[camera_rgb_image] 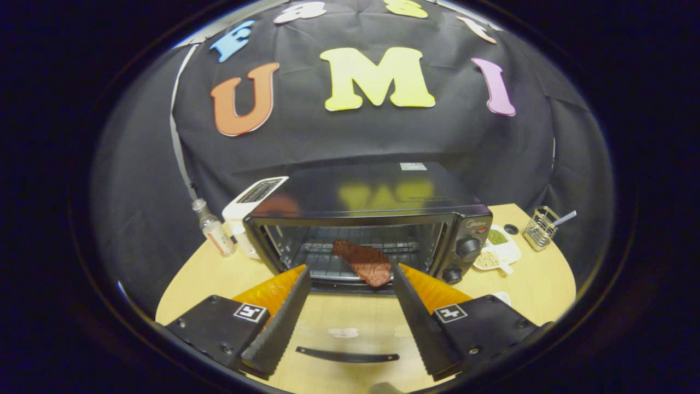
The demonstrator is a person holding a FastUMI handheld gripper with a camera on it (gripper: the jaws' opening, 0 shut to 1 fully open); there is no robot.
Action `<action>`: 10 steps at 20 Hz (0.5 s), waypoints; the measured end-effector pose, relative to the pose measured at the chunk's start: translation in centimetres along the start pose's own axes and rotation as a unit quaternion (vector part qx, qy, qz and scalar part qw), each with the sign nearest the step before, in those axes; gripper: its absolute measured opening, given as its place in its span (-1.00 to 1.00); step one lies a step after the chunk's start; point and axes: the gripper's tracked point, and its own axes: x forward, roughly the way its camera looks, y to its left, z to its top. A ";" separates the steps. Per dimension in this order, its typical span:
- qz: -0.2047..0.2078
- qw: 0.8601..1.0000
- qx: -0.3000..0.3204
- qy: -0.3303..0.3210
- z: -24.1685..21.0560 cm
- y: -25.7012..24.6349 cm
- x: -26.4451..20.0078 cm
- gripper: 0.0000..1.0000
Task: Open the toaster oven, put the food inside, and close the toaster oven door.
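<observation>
The black toaster oven [377, 200] stands on the wooden table with its door [350, 334] folded down flat below my fingers; the door handle [347, 355] lies nearest to me. A brown-red slab of meat [363, 261] rests on the wire rack [322, 265] inside, near the front lip of the cavity. My gripper [350, 268] is open, fingers spread wide over the lowered door, tips level with the oven's mouth. The meat lies just ahead of the fingertips, close to the right one, and neither finger presses on it.
The oven's control knobs [467, 249] sit on its right face. A white toaster [254, 198] and a small glass bottle [214, 230] stand left of the oven. To the right are a white dish of grains [499, 250] and a wire holder [540, 227]. Bare tabletop [538, 284] lies at the right.
</observation>
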 end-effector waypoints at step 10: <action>-0.015 0.997 -0.025 0.070 -10.5 -2.2 -6.3 0.97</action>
